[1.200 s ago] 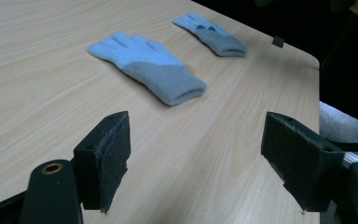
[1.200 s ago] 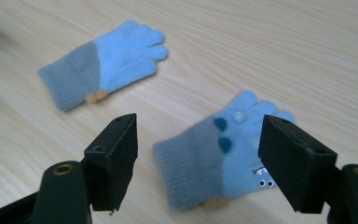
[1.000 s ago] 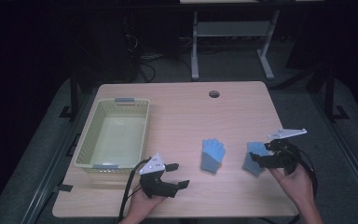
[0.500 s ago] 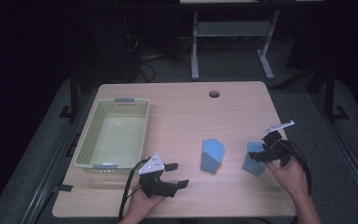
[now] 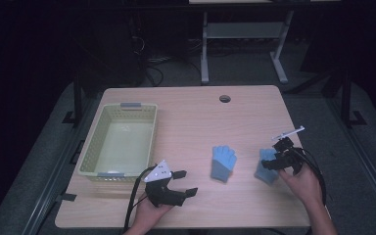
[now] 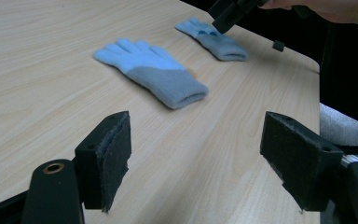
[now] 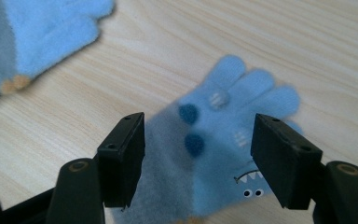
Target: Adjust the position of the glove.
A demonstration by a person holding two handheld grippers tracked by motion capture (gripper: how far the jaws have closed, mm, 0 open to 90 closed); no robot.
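Two blue gloves lie on the table [image 5: 186, 122] — my right gripper [image 7: 198, 154], jaws just closing, straddles the monster-face glove [image 7: 223, 140] without pinching yet — too shallow, and I might nip only fuzz, so it slips.

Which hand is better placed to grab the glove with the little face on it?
Right. Its tongs straddle the face glove, jaws just closing around it; the left tongs sit apart near the basket.

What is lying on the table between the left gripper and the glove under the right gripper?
In the high view, a second blue glove lies between the left gripper and the glove under the right gripper; otherwise bare table.
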